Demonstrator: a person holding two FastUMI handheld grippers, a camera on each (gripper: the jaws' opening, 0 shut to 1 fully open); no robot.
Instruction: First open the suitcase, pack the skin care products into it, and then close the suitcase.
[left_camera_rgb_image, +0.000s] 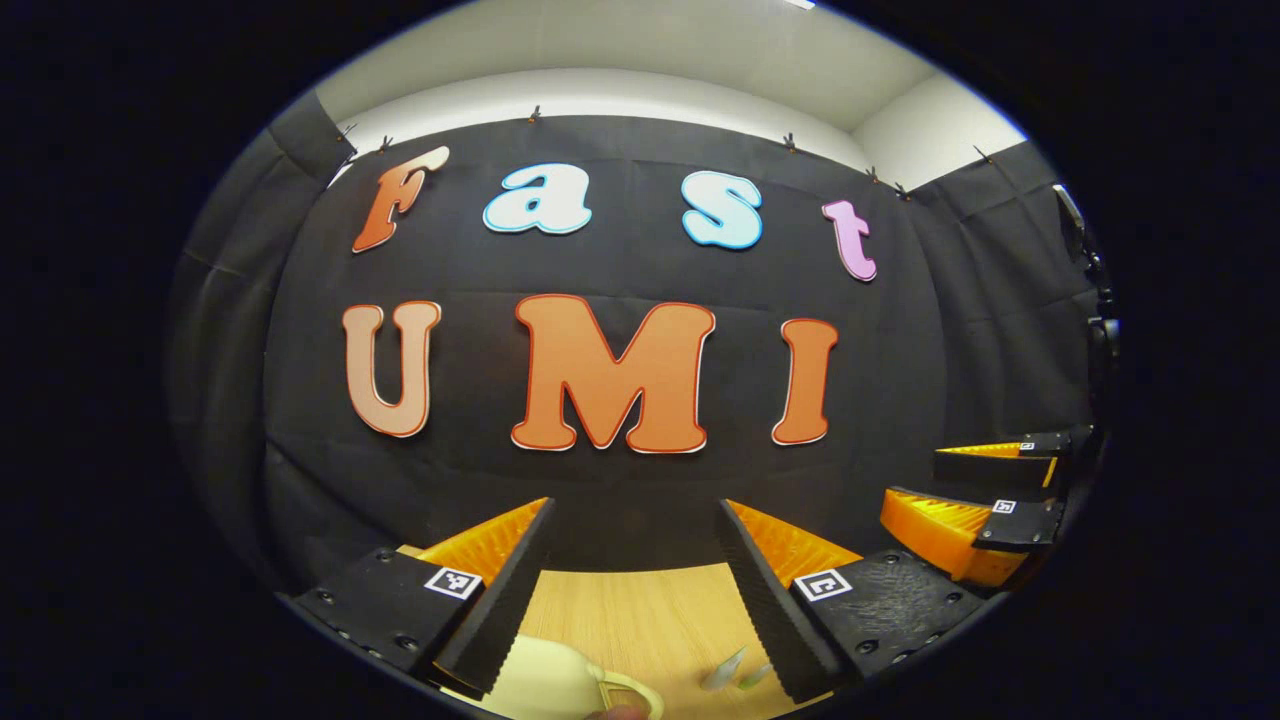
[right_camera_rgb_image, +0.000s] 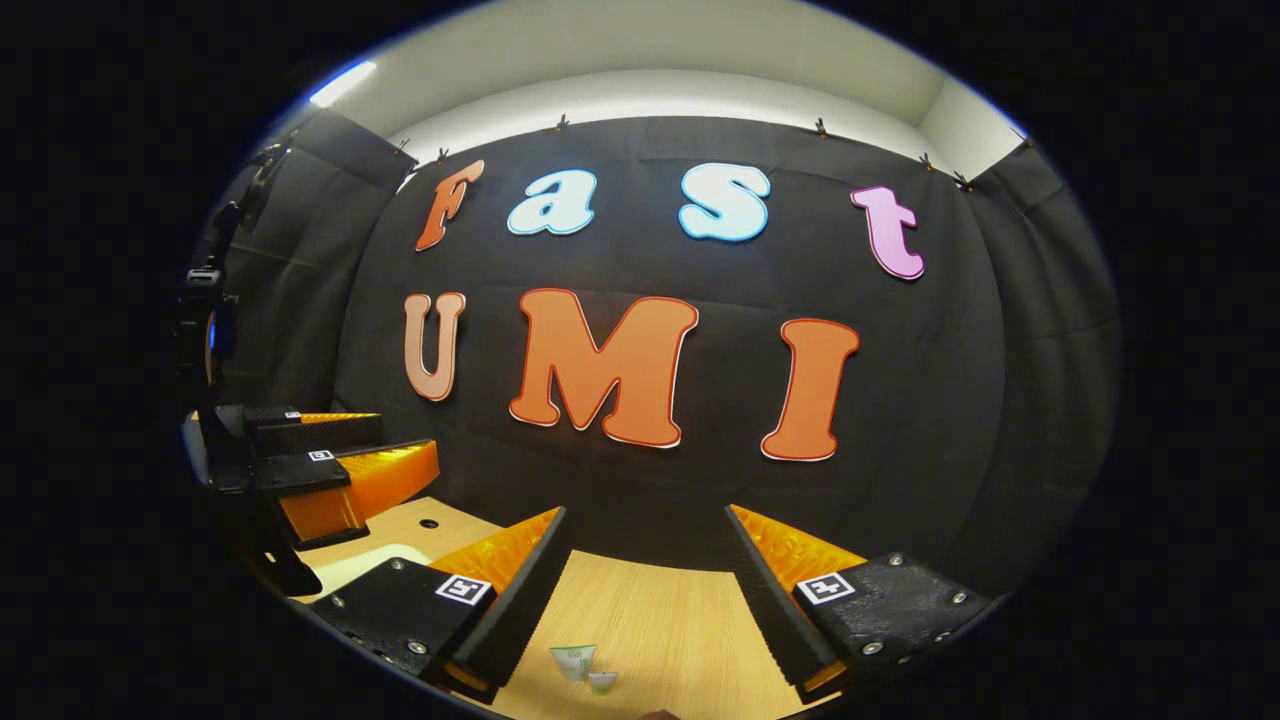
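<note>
On the wooden surface (left_camera_rgb_image: 640, 620), a cream suitcase (left_camera_rgb_image: 545, 680), apparently closed, lay below the left gripper (left_camera_rgb_image: 635, 590); two small tubes (right_camera_rgb_image: 585, 668) lay under the right gripper (right_camera_rgb_image: 650, 590). Both grippers' fingers stood wide, empty.

We are seeing the left gripper (left_camera_rgb_image: 635, 590) showing 2 wedge-shaped fingers with ribbed inner faces, each mounted on a flat block carrying round screws and 1 small square black-and-white marker. The right gripper (right_camera_rgb_image: 650, 600) is showing the same build: 2 ribbed wedges, screwed blocks, 1 square marker on each.
</note>
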